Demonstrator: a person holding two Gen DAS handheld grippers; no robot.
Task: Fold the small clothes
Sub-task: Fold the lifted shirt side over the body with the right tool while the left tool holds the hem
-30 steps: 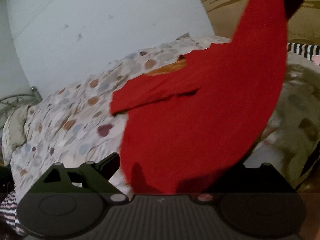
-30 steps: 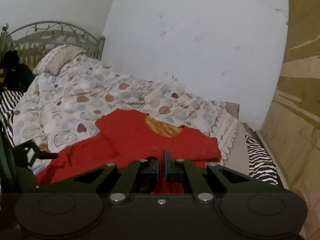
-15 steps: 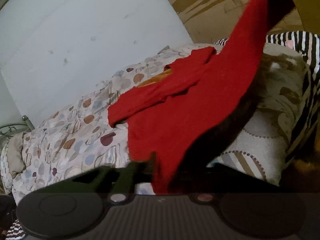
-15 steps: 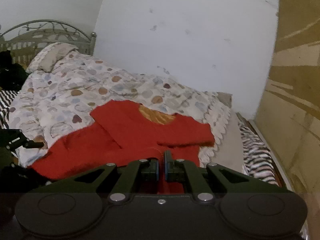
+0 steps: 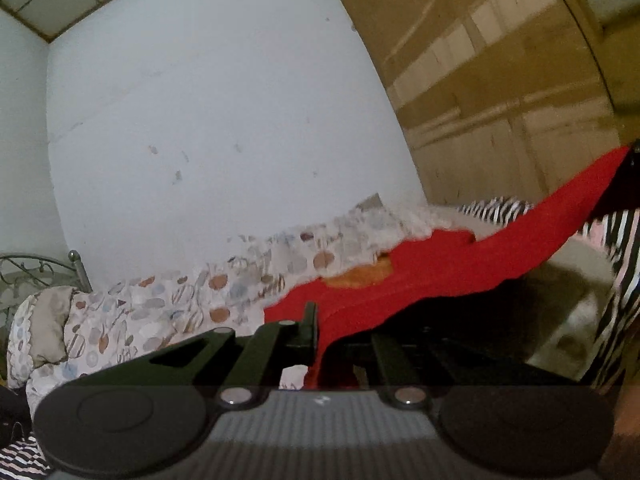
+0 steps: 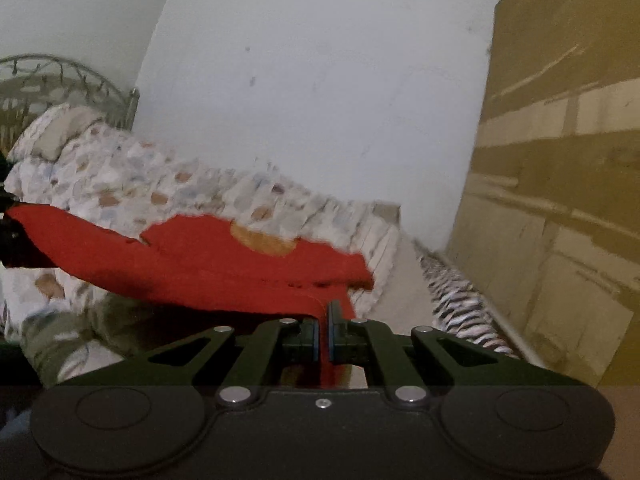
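Looking along the left wrist view: left gripper point(image 5: 318, 334) clenched on a near hem corner of the red garment point(image 5: 432, 276), cloth pinched between its jaws. Garment lifted off the spotted bedspread point(image 5: 180, 312), stretched taut up toward the right gripper point(image 5: 632, 160) at the frame's right edge. Orange lining shows at the neckline. White wall point(image 5: 220, 120) behind, wooden wardrobe point(image 5: 500, 80) to the right.

Right wrist view: right gripper point(image 6: 324, 334) clamped on the red garment's point(image 6: 224, 264) other hem corner, fabric between the pads. Cloth spans leftward, raised off the bedspread point(image 6: 120, 176). Metal headboard point(image 6: 60, 80) far left; zebra-striped sheet point(image 6: 460, 300) along the bed's edge.
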